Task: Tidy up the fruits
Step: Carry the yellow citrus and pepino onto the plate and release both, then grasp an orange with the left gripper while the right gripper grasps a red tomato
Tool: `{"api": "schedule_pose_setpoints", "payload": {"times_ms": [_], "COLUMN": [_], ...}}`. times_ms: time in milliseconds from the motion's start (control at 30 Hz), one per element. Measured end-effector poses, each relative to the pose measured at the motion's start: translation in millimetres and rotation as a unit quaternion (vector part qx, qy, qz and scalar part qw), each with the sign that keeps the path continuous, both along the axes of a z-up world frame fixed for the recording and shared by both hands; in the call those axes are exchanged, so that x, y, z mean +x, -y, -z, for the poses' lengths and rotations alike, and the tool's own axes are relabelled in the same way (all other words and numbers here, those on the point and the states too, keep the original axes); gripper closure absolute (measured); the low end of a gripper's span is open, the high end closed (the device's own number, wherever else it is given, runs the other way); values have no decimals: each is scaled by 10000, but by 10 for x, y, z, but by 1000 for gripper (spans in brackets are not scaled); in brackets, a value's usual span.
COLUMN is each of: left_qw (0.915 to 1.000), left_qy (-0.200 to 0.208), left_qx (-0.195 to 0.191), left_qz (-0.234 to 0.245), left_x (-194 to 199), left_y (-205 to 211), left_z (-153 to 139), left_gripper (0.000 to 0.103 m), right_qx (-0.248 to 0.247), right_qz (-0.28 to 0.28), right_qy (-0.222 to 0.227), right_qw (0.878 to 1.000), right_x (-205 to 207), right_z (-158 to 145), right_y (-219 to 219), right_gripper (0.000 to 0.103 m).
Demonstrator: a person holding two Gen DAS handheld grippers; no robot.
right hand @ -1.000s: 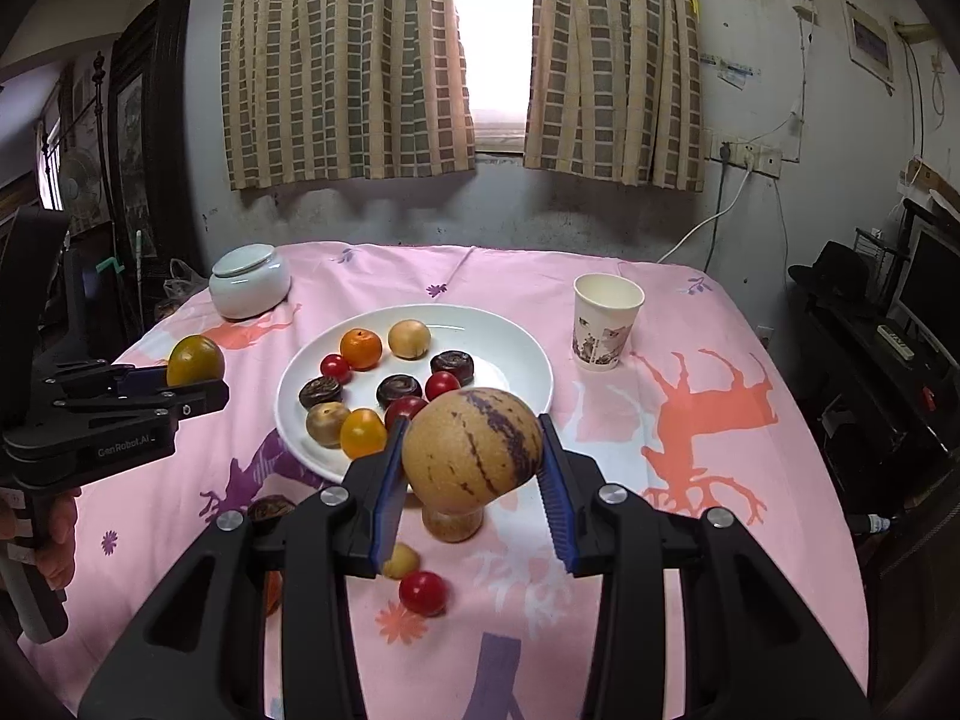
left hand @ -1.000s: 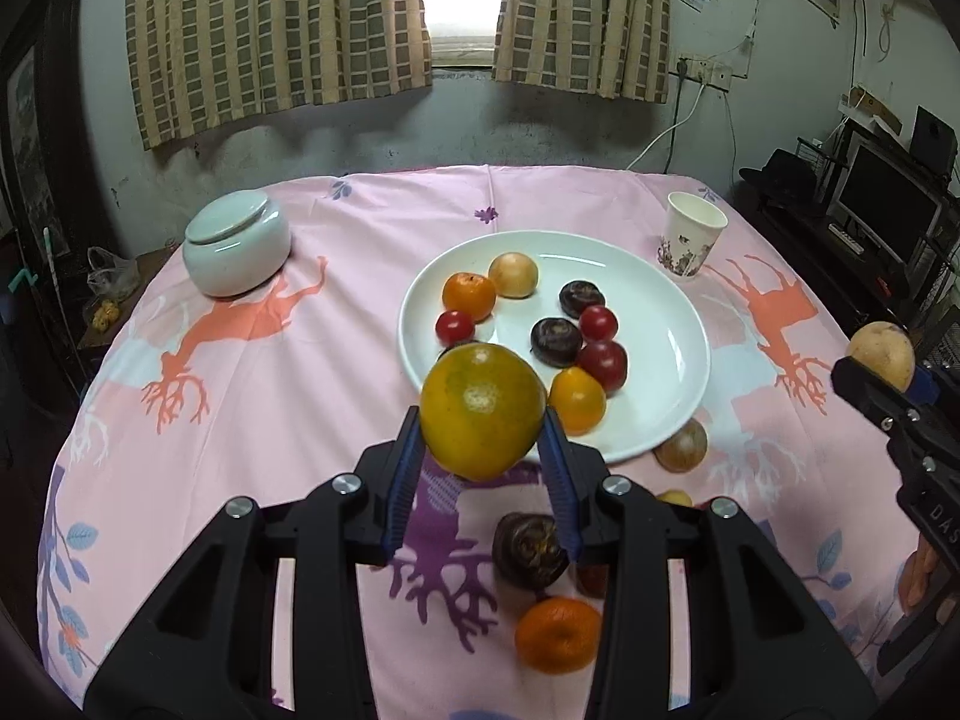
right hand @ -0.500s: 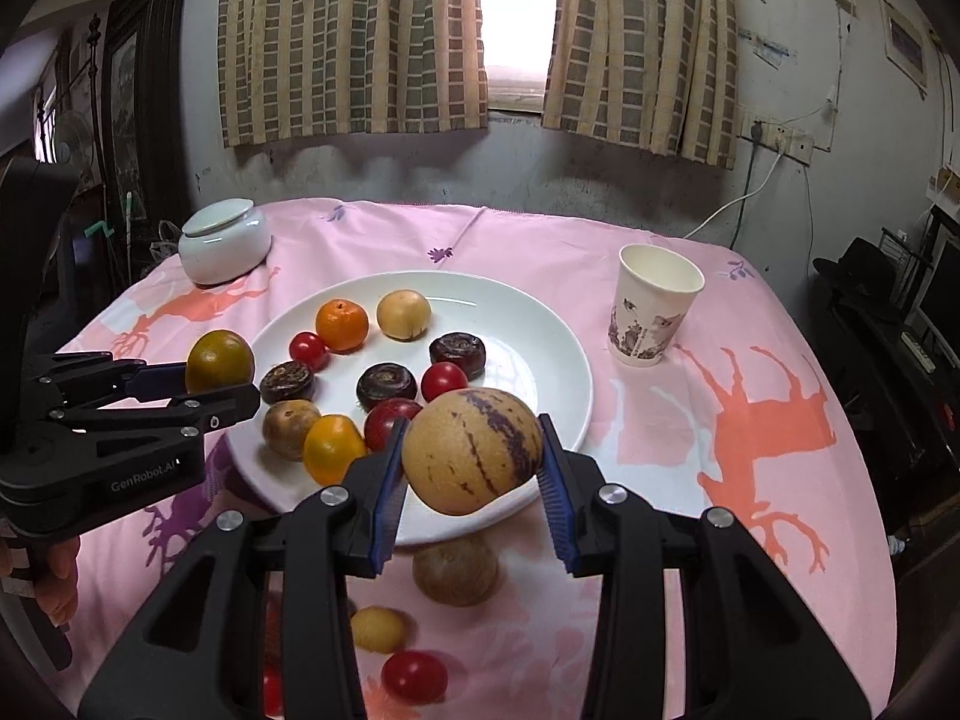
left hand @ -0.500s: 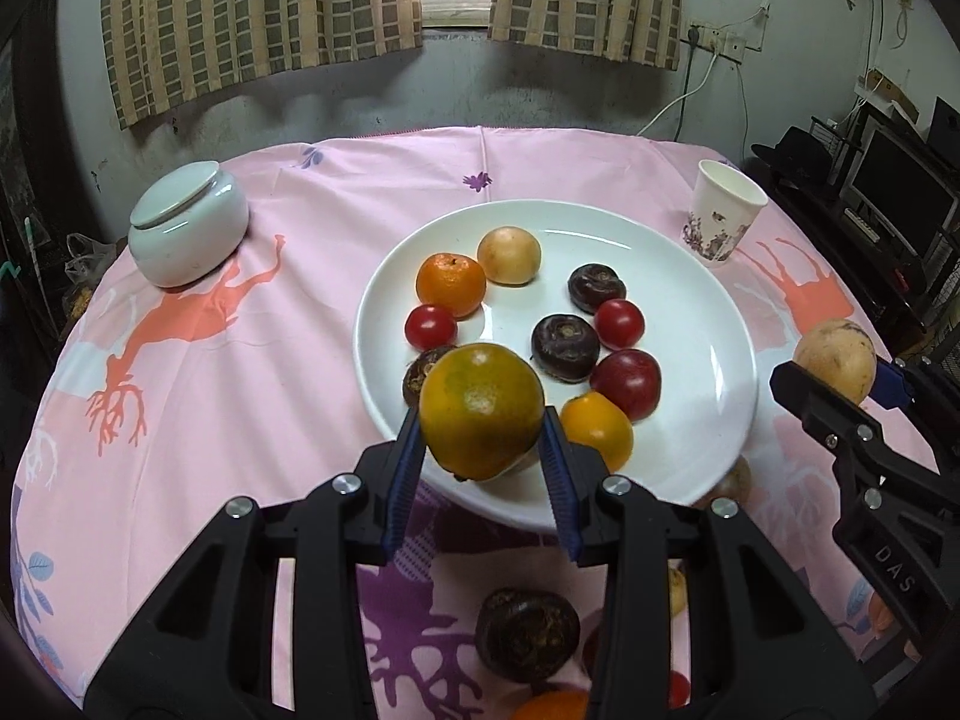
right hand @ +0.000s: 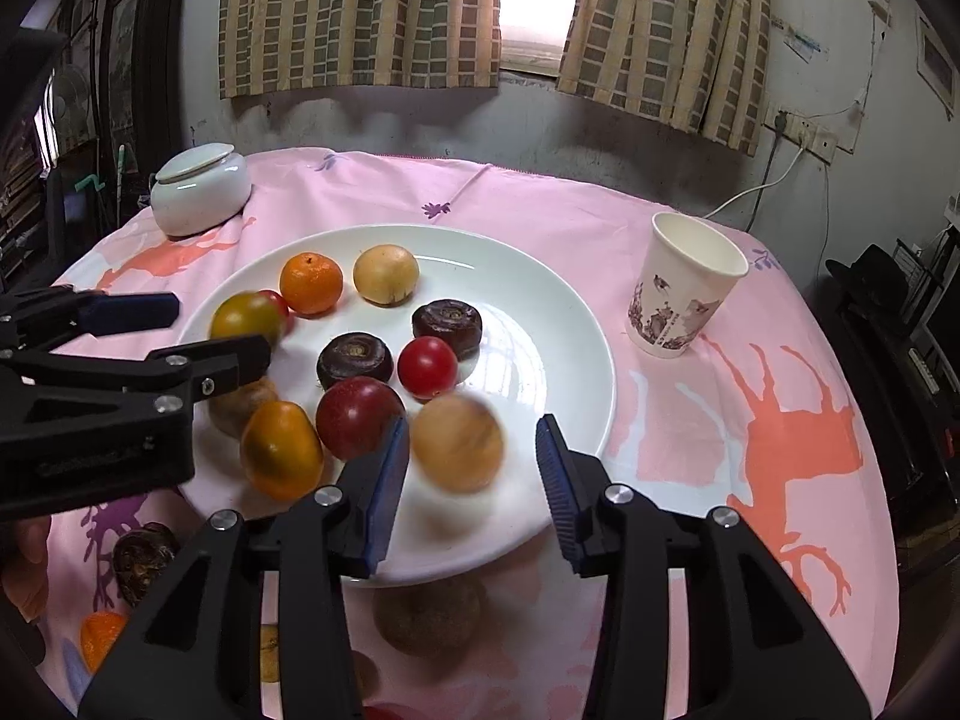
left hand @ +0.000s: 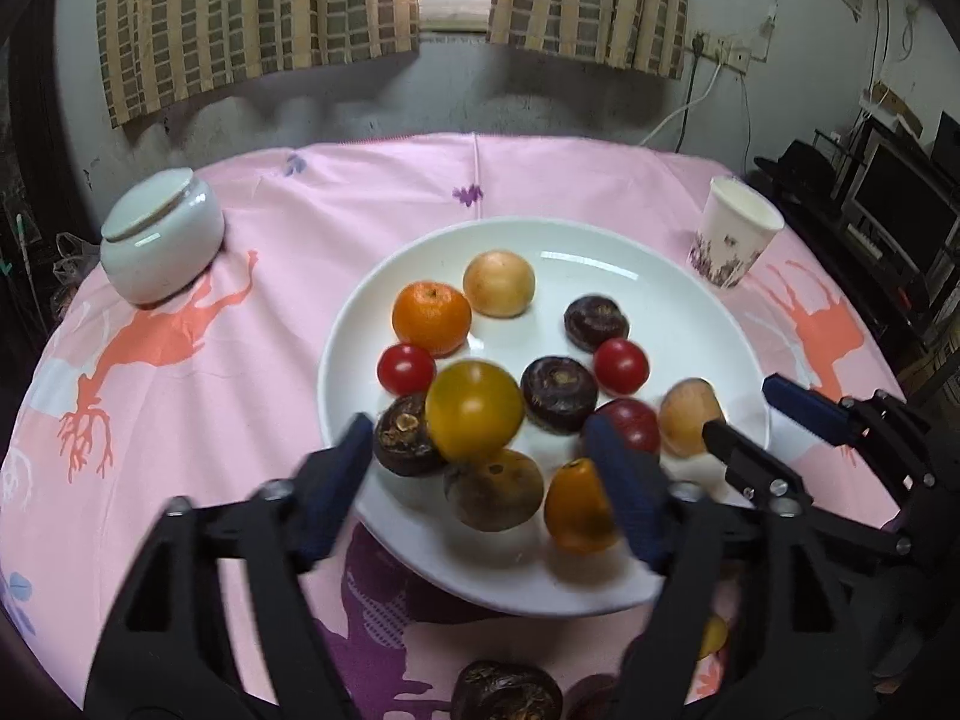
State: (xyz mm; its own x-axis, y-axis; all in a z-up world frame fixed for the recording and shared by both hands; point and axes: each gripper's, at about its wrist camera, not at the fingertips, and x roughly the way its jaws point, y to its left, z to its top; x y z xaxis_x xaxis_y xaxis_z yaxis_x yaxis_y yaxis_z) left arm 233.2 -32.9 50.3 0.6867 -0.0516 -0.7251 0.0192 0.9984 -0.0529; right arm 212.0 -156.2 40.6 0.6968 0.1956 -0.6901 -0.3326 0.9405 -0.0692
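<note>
While both claws hang over the near half of the white plate (left hand: 708, 324), each is letting go of a fruit. Left claw (left hand: 480, 474): jaws opening, already wide, with the greenish-yellow orange (left hand: 475, 409) blurred between them and clear of both blue pads, above the plate's near-left part. It overlaps a dark water chestnut (left hand: 403, 433) and a brown round fruit (left hand: 493, 497) in that view; whether it rests on them I cannot tell. Right claw (right hand: 474, 468): jaws opening, gap still moderate, tan round fruit (right hand: 457, 441) blurred between the pads with space on the right side; on the left it lies close to the pad and contact cannot be judged. This fruit sits over the near-right part of the plate, just right of a dark red plum (right hand: 359, 417). Also on the plate: a mandarin (left hand: 431, 318) and a pale yellow fruit (left hand: 499, 283) at the far side, two cherry tomatoes, more dark chestnuts, an orange fruit (left hand: 577, 507) near the front rim. Loose fruit remains on the pink cloth (left hand: 270, 276) of the bench, nearer than the plate. Paper cup (right hand: 687, 282) far right, lidded white jar (left hand: 161, 243) far left.
</note>
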Motion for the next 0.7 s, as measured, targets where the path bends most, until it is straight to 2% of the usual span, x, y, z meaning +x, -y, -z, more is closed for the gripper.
{"api": "schedule_pose_setpoints", "payload": {"times_ms": [67, 300, 400, 567, 633, 700], "left_qw": [9999, 9997, 9996, 9995, 9996, 9996], "left_qy": [164, 218, 245, 300, 267, 260], "left_qx": [30, 95, 115, 34, 7, 51], "left_qz": [40, 26, 14, -53, -38, -24], "left_x": [-70, -365, -554, -876, -991, -1080], "left_y": [5, -12, -28, -50, -44, -37], "left_z": [-86, -231, -269, -301, -294, -292], "left_gripper": [21, 19, 18, 15, 15, 15], "right_qx": [65, 434, 646, 919, 1003, 1071], "right_qz": [-10, 11, 33, 109, 243, 288], "right_qy": [27, 23, -37, -84, -121, -219], "right_qw": [10000, 9991, 9979, 9957, 9946, 9936], "right_x": [-30, -275, -448, -757, -867, -953], "right_z": [-47, -240, -310, -382, -373, -333], "right_y": [20, 171, 246, 363, 409, 430], "right_gripper": [59, 58, 52, 50, 41, 41]}}
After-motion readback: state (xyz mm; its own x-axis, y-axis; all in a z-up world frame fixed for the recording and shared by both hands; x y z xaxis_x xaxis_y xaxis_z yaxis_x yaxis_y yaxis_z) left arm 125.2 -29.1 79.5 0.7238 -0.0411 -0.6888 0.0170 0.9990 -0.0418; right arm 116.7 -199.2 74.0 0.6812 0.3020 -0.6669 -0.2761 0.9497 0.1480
